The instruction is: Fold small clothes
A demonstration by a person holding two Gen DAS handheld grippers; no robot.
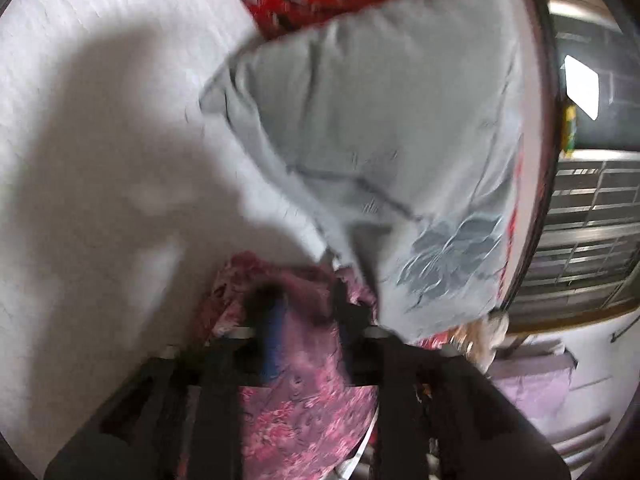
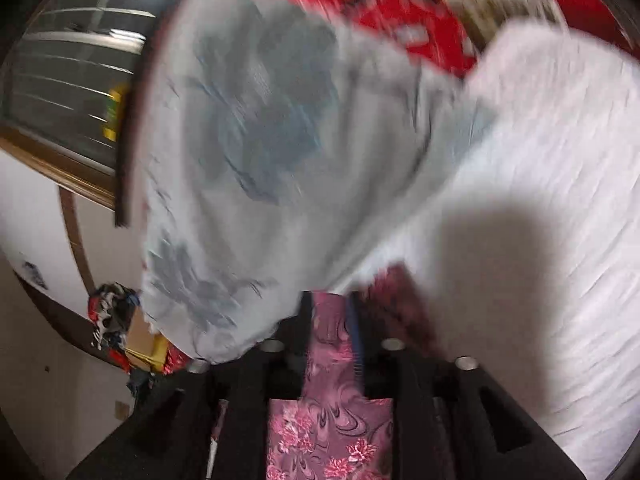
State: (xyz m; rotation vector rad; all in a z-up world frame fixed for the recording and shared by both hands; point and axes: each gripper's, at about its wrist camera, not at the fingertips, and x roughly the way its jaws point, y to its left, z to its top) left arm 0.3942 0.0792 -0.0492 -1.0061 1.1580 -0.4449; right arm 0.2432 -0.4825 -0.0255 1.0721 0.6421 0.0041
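I see pink floral cloth (image 2: 332,432) nearest, clamped in my right gripper (image 2: 332,320); my left gripper (image 1: 308,312) grips it too, grey garment (image 1: 376,128) beyond.

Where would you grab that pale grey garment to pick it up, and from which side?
Take the pale grey garment by its free pointed corner toward the open white table, coming in from that side. That edge looks loose and reachable; its other side lies along the table's rim. Both claws, left and right, already pinch the pink floral cloth.

No readable text, labels, nos. or brands. Red marks along right edge of grey cloth (image 1: 380,140) look like print but too blurred to read.
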